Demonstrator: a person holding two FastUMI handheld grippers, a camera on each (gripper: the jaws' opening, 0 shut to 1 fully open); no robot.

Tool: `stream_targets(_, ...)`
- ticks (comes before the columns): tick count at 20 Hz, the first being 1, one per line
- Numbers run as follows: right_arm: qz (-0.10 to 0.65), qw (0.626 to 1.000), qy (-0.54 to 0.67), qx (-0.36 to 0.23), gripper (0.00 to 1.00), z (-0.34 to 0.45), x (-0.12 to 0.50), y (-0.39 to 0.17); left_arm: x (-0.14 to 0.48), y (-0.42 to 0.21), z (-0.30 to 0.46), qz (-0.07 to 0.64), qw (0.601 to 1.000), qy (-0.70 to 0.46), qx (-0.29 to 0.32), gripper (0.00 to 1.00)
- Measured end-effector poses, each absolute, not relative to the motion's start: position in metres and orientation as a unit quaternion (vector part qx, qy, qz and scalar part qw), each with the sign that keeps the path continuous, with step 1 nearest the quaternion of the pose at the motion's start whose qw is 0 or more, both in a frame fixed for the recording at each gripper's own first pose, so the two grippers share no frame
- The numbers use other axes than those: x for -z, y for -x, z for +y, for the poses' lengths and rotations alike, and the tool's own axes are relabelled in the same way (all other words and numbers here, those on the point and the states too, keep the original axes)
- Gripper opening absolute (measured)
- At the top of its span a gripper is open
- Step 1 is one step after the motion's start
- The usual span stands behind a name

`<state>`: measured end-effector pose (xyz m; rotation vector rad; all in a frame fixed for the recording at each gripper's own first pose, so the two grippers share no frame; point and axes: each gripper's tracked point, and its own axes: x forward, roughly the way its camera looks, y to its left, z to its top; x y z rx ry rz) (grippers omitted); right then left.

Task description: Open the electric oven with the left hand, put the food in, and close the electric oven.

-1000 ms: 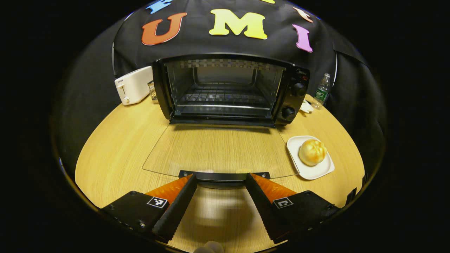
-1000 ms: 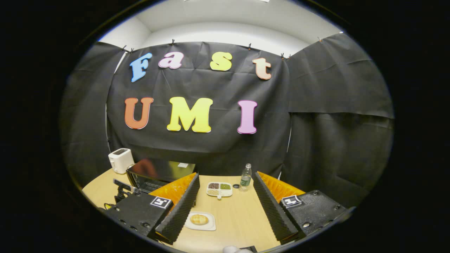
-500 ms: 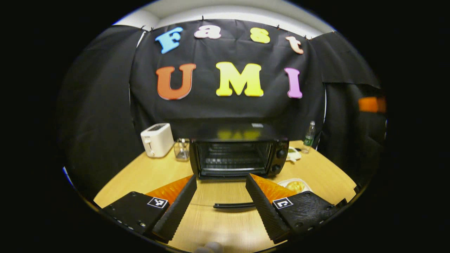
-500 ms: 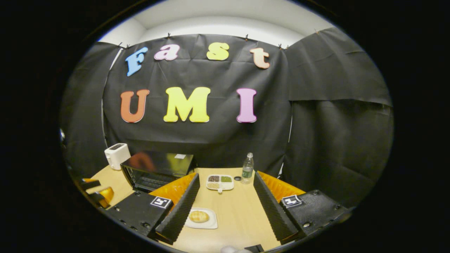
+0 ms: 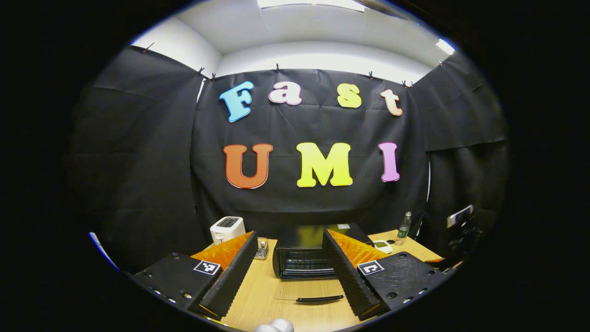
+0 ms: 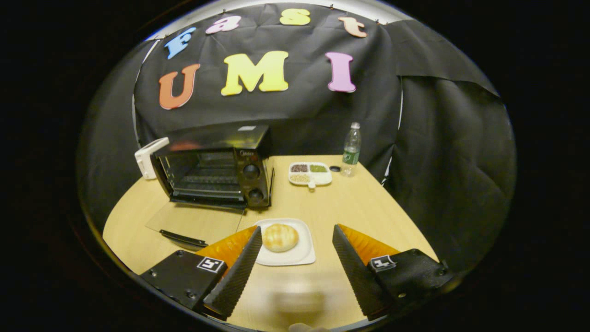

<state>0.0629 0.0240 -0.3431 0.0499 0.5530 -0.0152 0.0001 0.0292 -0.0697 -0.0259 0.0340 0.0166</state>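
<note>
Table (image 6: 350,203): oven (image 6: 216,166) door down; left tongs (image 5: 288,272) retreated, right tongs (image 6: 295,267) nearer bun (image 6: 280,237); both wide, empty.

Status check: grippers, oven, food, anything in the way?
Left gripper open, back from the oven. Right gripper open, near the bun on its plate. Oven door down flat. Path clear.

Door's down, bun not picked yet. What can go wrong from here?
1. The glass door lies flat on the table beside the plate; the right tool could clip its edge carrying the bun across.
2. The bun is round, and the open tool could roll it or shove the plate.
3. The oven mouth looks low; the bun may catch the frame.
</note>
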Motion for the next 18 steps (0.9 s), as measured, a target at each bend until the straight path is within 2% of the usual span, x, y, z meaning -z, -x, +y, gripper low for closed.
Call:
stream_targets(4,0.306,0.952,-0.018,0.004,0.98,0.048,0.392,-0.094,0.060,0.005,0.040,0.016,1.000,0.006,-0.015,1.00)
stream_targets(5,0.314,0.949,-0.022,0.007,0.98,0.049,0.401,-0.100,0.059,0.005,0.042,0.017,1.000,0.007,-0.017,0.83)
stream_targets(7,0.319,0.947,-0.028,0.013,0.98,0.051,0.413,-0.112,0.053,0.005,0.045,0.011,1.000,-0.008,-0.017,1.00)
stream_targets(8,0.325,0.945,-0.024,0.017,0.98,0.050,0.419,-0.119,0.052,0.005,0.048,0.012,1.000,-0.016,-0.018,0.82)
stream_targets(18,0.357,0.934,0.006,0.028,1.00,0.054,0.453,-0.145,0.056,0.004,0.058,0.027,0.999,-0.016,-0.022,0.82)
